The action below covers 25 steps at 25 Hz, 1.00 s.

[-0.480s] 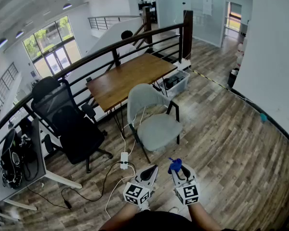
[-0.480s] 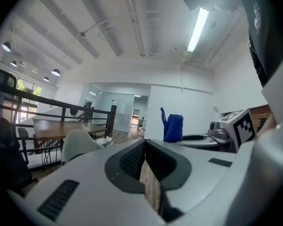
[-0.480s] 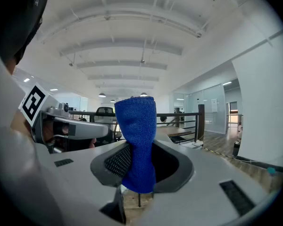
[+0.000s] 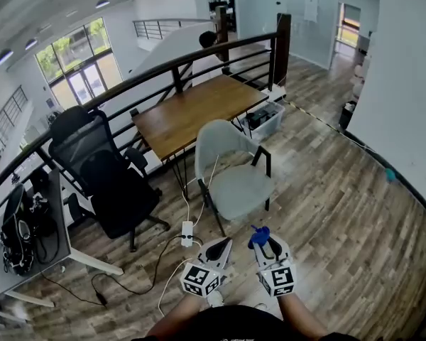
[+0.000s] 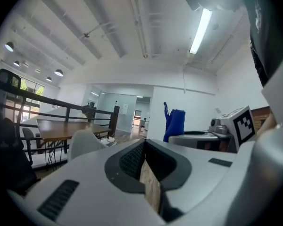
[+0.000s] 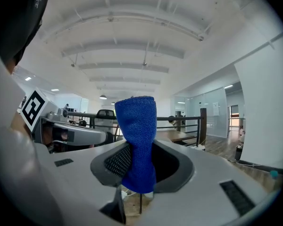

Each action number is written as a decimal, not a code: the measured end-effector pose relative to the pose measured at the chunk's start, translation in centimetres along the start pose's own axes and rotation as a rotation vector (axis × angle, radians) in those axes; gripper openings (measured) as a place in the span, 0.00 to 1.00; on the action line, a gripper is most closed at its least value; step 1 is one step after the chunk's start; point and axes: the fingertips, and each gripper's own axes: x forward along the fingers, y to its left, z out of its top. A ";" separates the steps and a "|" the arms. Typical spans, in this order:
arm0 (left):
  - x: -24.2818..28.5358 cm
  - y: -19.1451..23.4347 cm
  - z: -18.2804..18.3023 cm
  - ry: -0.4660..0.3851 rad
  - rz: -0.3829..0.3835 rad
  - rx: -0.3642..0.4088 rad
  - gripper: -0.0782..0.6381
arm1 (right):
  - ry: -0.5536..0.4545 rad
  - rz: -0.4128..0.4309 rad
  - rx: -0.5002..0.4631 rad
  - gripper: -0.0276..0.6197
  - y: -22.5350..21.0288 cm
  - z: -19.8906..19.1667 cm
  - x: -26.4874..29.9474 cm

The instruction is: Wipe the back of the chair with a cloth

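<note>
The right gripper [image 6: 140,171] is closed on a blue cloth [image 6: 137,135]. The cloth stands up out of the jaws as a narrow folded strip, and only its lower part is pinched. The left gripper [image 5: 145,168] has its jaws together with nothing between them. In the head view it hangs just beside the right one, at about 9 o'clock from it, and both are low and close to the person's body.

The pale grey chair [image 4: 234,183] stands at about 11 o'clock from the grippers, well apart from them. Its back [image 4: 214,139] is on the side of the wooden tabletop [image 4: 195,112].

I see three risks:
- **Cloth grip:** the grip is small, so dragging the cloth over the back may pull it out, or the hard jaws may scrape the shell instead of the fabric.
- **Chair movement:** the chair looks light and nothing holds it, so a firm wipe may push it toward the tabletop unless the left gripper steadies it.
- **Floor hazards:** a white power strip [image 4: 187,233] and cables [image 4: 156,261] lie on the floor at about 10 o'clock from the grippers, where a foot may catch them on the way to the chair.
</note>
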 end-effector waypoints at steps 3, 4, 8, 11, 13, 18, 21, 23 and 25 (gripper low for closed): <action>-0.8 2.0 0.8 -0.014 0.006 0.005 0.12 | -0.044 -0.009 0.028 0.23 0.9 1.3 1.3; -1.0 2.7 1.1 -0.019 0.009 0.005 0.12 | -0.053 -0.012 0.033 0.23 1.2 1.6 1.7; -2.2 5.1 1.2 -0.022 -0.001 -0.002 0.12 | -0.049 -0.029 0.033 0.23 2.8 1.6 3.2; -2.8 6.3 1.3 -0.025 -0.024 -0.002 0.12 | -0.043 -0.044 0.020 0.23 4.1 1.7 3.9; -2.8 6.7 1.4 -0.031 -0.026 0.001 0.12 | -0.039 -0.050 0.020 0.23 4.6 1.6 4.0; -2.6 7.0 1.4 -0.033 -0.044 -0.003 0.12 | -0.022 -0.074 0.040 0.23 5.0 1.0 4.2; -2.3 7.1 1.1 -0.023 -0.055 -0.010 0.12 | -0.016 -0.083 0.040 0.23 4.7 0.8 4.4; -1.9 7.2 0.7 -0.012 -0.058 -0.014 0.12 | -0.017 -0.079 0.038 0.23 4.3 0.6 4.8; -1.2 7.4 0.5 -0.006 -0.058 -0.012 0.12 | -0.026 -0.072 0.034 0.23 3.7 0.8 5.4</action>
